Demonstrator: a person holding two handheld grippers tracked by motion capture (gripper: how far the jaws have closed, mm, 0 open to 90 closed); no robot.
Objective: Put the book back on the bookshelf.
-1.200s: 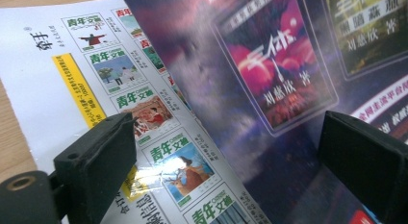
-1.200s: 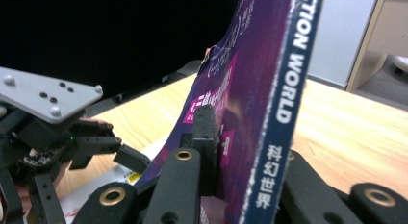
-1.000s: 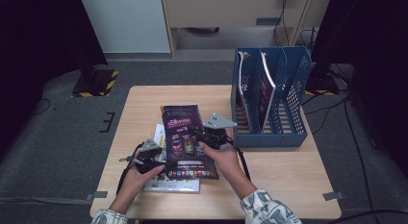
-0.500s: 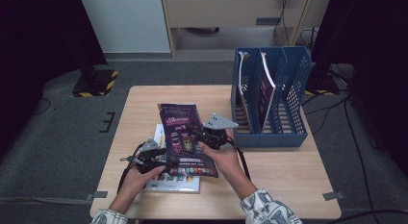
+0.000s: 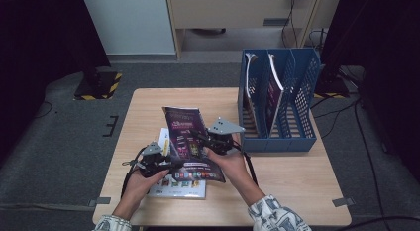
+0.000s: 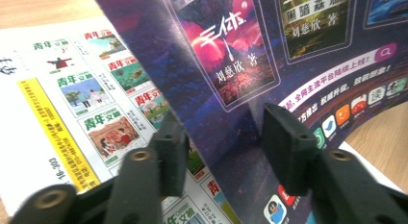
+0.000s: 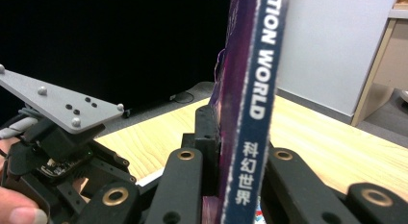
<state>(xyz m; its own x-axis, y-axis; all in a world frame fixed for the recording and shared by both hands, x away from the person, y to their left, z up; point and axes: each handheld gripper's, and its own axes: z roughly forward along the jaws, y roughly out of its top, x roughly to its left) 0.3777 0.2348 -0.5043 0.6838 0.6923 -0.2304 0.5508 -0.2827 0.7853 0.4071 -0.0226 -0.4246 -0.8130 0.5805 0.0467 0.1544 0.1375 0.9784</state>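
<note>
The purple magazine (image 5: 190, 142) is tilted up off the white magazine (image 5: 181, 184) lying on the table (image 5: 297, 186), left of the blue file rack (image 5: 277, 104). The right gripper (image 5: 218, 139) clamps its spine. The left gripper (image 5: 166, 164) has just been closing; its jaws straddle the lower edge, still slightly apart.

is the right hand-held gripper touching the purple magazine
Touching. In the right gripper view the right hand-held gripper has both black jaws pressed against the spine edge of the purple magazine, with no gap on either side.
</note>
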